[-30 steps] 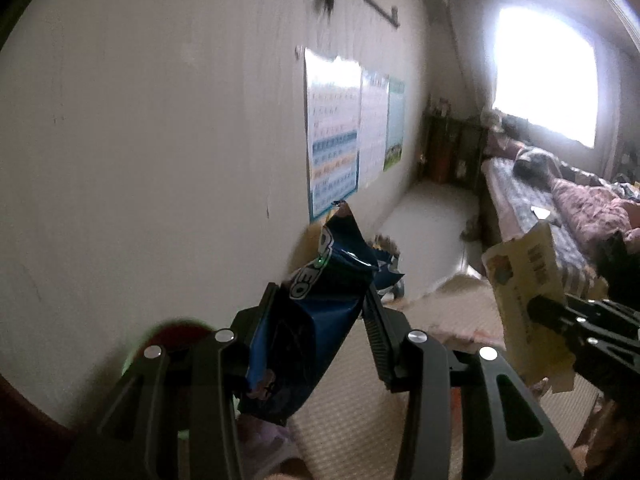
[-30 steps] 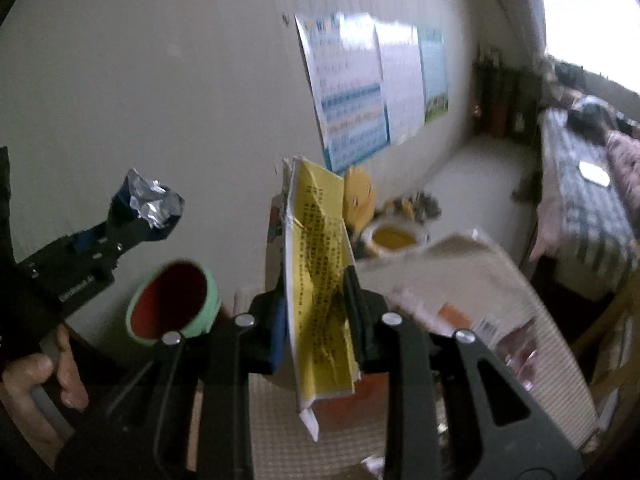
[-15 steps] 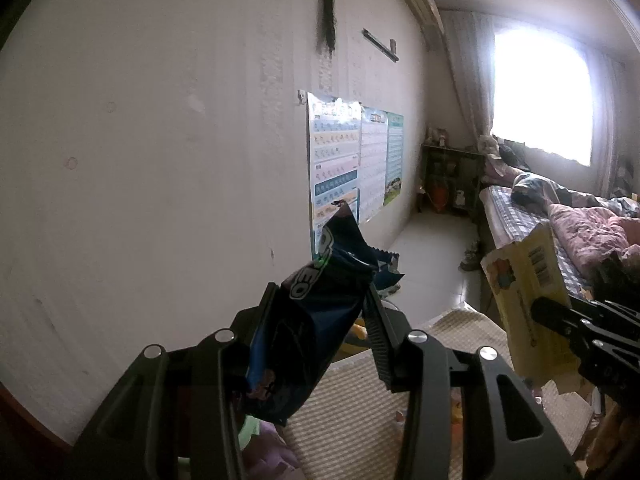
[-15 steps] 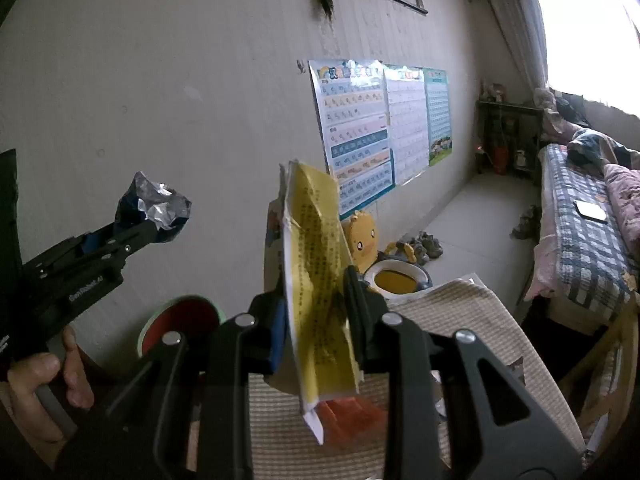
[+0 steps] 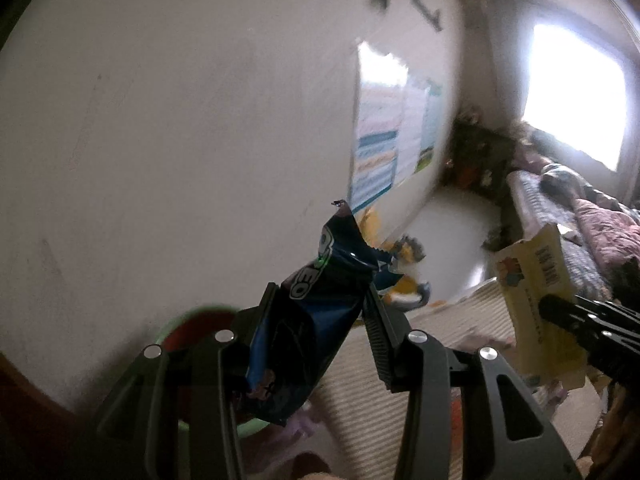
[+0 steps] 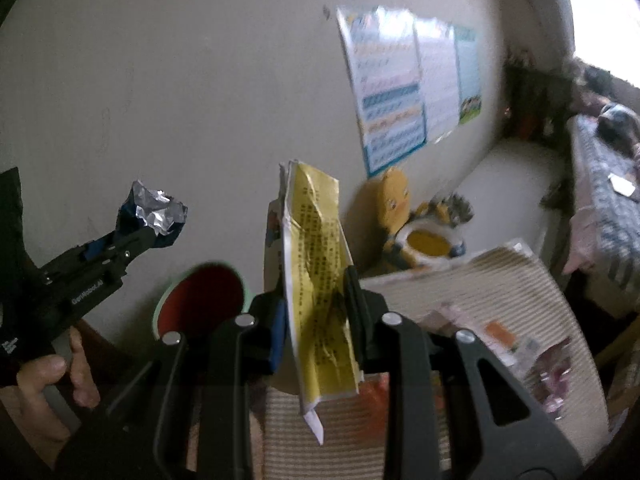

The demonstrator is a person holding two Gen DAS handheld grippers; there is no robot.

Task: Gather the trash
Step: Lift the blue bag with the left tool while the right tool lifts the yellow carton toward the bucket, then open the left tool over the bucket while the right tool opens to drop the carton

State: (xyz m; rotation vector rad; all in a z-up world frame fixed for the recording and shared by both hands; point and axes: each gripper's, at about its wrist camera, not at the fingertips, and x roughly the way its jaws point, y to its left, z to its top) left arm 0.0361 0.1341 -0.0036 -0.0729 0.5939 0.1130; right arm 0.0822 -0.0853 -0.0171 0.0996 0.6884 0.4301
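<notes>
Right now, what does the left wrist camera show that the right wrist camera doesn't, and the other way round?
Only the left wrist view shows the Oreo logo on the blue wrapper held in the left tool, plus the barcode side of the yellow packet.

Only the right wrist view shows the person's hand on the left tool's handle, the wrapper's crumpled silver end, and the right tool shut on the yellow packet.

Both show the green-rimmed bin, the wall posters and the woven mat.

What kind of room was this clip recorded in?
Most likely a lived-in bedroom in a home, perhaps shared with a child: a bed with rumpled bedding stands under a bright window, learning charts hang on the wall, and a yellow duck potty sits on the floor.
</notes>
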